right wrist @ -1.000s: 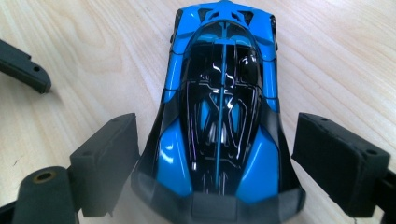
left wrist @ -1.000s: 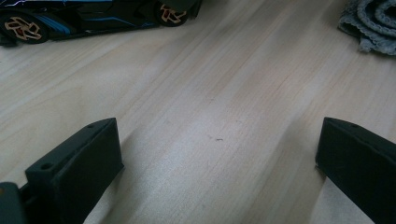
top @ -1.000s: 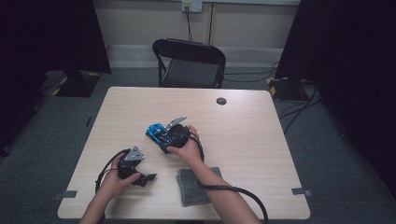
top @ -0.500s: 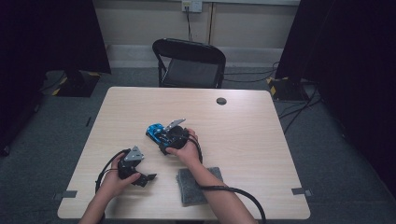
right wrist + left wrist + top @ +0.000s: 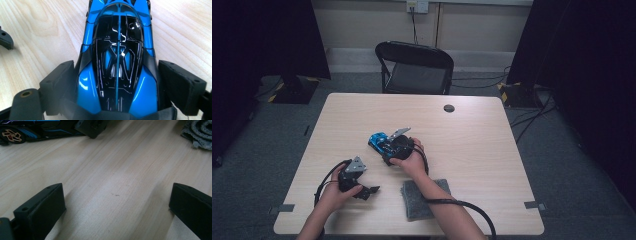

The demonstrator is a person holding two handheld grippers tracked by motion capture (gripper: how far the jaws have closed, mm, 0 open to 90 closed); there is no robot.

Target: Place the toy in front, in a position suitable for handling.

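Note:
A blue and black toy car (image 5: 378,139) stands on the wooden table (image 5: 482,150), left of centre. My right gripper (image 5: 388,146) holds it from behind. In the right gripper view the two jaws press against both flanks of the car (image 5: 117,50), so my right gripper (image 5: 116,72) is shut on it. My left gripper (image 5: 369,190) lies low near the table's front left, nearer the person than the car. Its jaws stand wide apart over bare wood, so my left gripper (image 5: 116,195) is open. From there the car (image 5: 25,132) appears at the top left.
A grey cloth (image 5: 422,200) lies near the front edge, under the right forearm, and also appears as the cloth (image 5: 200,132) at the top right of the left gripper view. A small black disc (image 5: 449,108) sits at the back. A black folding chair (image 5: 414,65) stands beyond the table.
The right gripper and the car have shifted very slightly toward the person. The left gripper has stayed where it was.

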